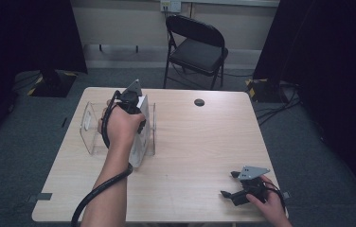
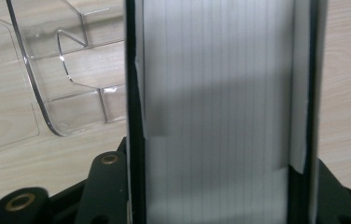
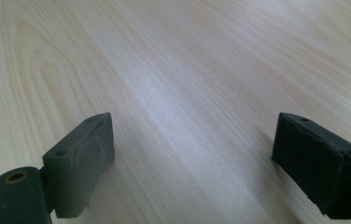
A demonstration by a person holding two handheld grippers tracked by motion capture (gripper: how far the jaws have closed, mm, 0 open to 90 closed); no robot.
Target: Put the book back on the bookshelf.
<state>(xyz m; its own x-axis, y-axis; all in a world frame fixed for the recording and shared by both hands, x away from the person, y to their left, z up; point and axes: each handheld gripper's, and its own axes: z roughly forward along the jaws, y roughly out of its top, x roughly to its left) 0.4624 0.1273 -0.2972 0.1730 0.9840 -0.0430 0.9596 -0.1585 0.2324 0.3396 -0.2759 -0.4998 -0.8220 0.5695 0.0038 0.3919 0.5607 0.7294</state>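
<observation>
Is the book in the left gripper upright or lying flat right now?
Upright. The book stands on edge at the clear rack, and the left gripper clamps it from above, page edges between its jaws.

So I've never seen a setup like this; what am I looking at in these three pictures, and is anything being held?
No robot arm here: a person holds a hand-operated two-jaw gripper in each hand at a wooden table. The wide picture comes from a fixed camera above the person's side, looking forward and down. The other two come from cameras riding on the grippers, looking along their black jaws.

The left gripper is shut on a thick white binder or book, gripped across its thickness, at a clear plastic file stand on the table. The stand's curved wall also shows beside the binder in the left gripper view.

The right gripper rests near the table's front right corner, jaws open with nothing between them.
</observation>
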